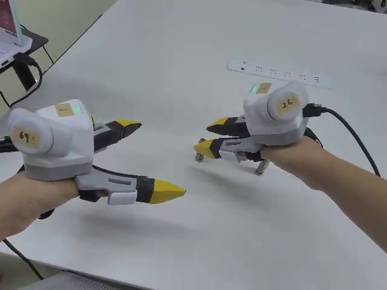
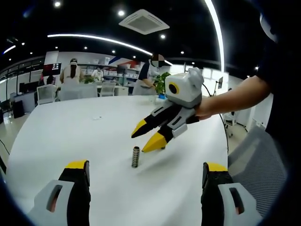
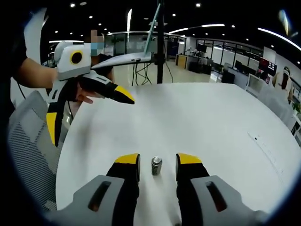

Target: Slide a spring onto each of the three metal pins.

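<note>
One small coiled metal spring (image 3: 156, 165) sits between the part-open jaws of the right gripper (image 1: 209, 138), seemingly lined up for grasping; the left gripper (image 1: 158, 158) gapes wide, empty.

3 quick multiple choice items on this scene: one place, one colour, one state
1. Where is the spring nearest the right gripper? A in a box B between its jaws C on a shelf
2. Jaw tip colour? A red B blue C yellow
3. The left gripper's jaws? A wide open B shut on a spring C shut empty
Answers: 1 B, it stands upright between the tips in the right gripper view; 2 C, all four tips are yellow; 3 A, nothing between them.
</note>
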A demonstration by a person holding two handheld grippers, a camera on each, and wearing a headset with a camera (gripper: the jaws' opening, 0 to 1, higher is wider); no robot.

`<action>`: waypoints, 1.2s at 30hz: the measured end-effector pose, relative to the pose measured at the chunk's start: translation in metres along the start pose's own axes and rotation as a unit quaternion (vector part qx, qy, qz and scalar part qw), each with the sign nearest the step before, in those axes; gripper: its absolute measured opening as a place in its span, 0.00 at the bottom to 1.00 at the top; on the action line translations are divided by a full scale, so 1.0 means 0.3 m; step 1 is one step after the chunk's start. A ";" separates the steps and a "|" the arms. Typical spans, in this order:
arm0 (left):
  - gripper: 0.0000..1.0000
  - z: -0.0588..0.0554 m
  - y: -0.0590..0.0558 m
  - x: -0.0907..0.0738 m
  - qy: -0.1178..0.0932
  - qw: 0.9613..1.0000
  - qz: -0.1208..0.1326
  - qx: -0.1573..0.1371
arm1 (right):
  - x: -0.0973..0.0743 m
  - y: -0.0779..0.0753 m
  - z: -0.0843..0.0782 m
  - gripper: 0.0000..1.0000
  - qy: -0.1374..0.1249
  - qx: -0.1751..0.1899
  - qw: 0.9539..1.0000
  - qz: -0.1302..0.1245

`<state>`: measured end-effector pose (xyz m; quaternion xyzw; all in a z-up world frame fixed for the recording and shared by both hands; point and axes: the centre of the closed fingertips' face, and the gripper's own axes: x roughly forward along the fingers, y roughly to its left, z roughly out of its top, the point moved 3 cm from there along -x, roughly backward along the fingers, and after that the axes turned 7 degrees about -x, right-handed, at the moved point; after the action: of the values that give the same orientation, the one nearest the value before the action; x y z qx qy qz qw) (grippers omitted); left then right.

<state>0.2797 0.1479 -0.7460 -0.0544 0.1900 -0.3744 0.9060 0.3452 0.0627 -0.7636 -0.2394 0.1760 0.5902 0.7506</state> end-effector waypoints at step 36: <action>0.98 0.078 -0.089 0.059 -0.004 0.999 -0.029 0.015 | -0.331 0.029 -0.077 0.96 -0.088 0.059 0.992 -0.067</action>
<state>0.2827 0.1156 -0.7232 -0.0476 0.1794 -0.4032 0.8961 0.3132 -0.0284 -0.7297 -0.1531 0.1268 0.5459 0.8139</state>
